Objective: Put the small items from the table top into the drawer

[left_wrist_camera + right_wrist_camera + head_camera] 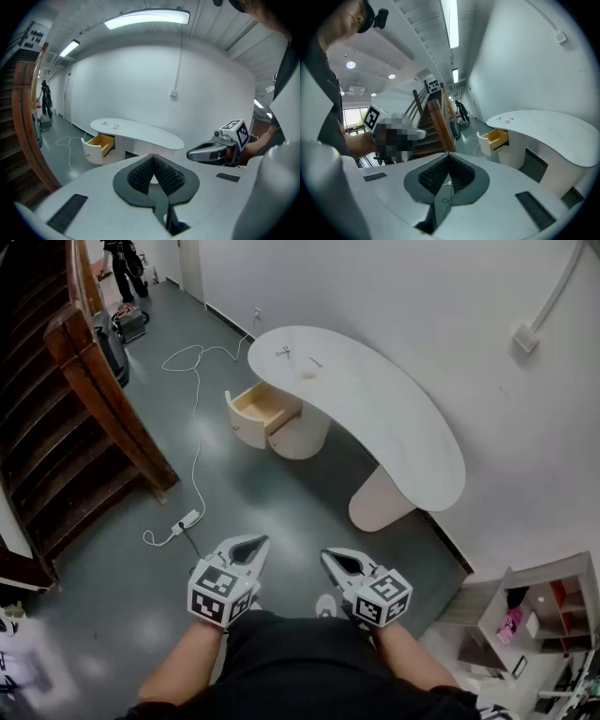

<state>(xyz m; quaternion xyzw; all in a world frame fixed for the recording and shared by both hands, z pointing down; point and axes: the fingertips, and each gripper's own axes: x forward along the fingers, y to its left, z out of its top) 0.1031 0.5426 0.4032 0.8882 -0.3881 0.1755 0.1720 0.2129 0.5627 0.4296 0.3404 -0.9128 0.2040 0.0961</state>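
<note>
Small items (296,358) lay at the bench's (403,427) far end, the drawer (262,409) open below; your left tool (250,544) and right tool (335,560) were closed on nothing, with everything left to do.

Head cam looks steeply down from up high, with the table (403,427) well off in the upper middle of the frame. Both gripper cams sit right behind their own jaws, aimed across the room. All three catch that table and the open drawer (262,407).
</note>
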